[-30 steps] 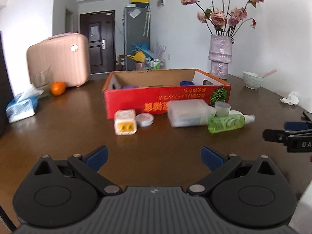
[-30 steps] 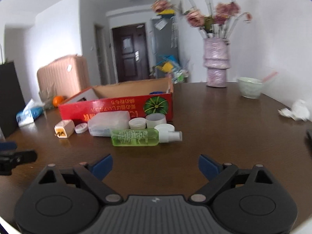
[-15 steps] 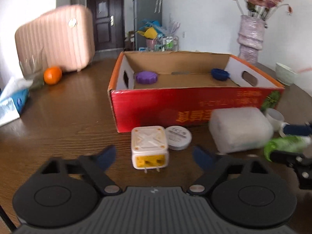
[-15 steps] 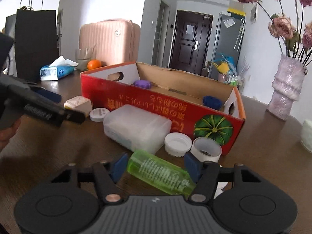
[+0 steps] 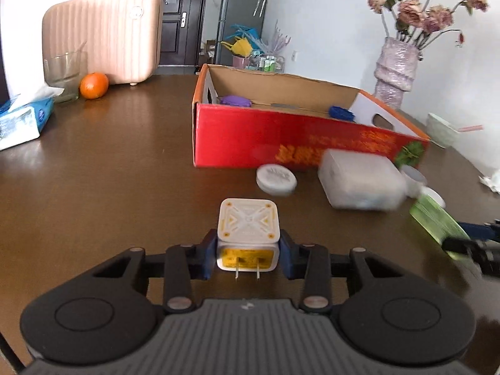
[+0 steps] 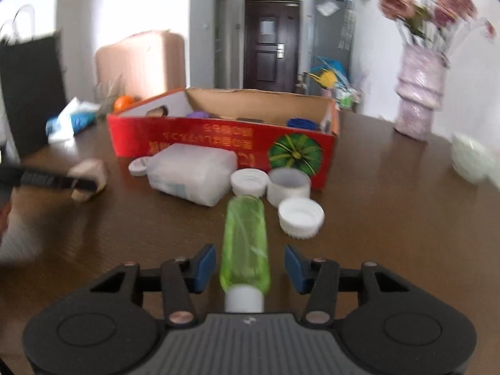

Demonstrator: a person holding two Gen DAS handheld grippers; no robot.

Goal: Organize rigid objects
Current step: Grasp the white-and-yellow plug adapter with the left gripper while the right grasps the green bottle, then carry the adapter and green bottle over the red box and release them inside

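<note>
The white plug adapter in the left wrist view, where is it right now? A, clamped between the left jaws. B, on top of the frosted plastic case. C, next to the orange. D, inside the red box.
A: the white plug adapter sits pinched between the left gripper jaws, prongs pointing toward the camera.

Even, bright daylight; fisheye bends the edges; motion blur smears the green bottle (image 5: 434, 222) and flowers (image 6: 437, 9).

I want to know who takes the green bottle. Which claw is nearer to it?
Right. The right claw straddles the green bottle, fingers either side with gaps showing. The left claw is off to the bottle's left, shut on the white plug adapter.
</note>
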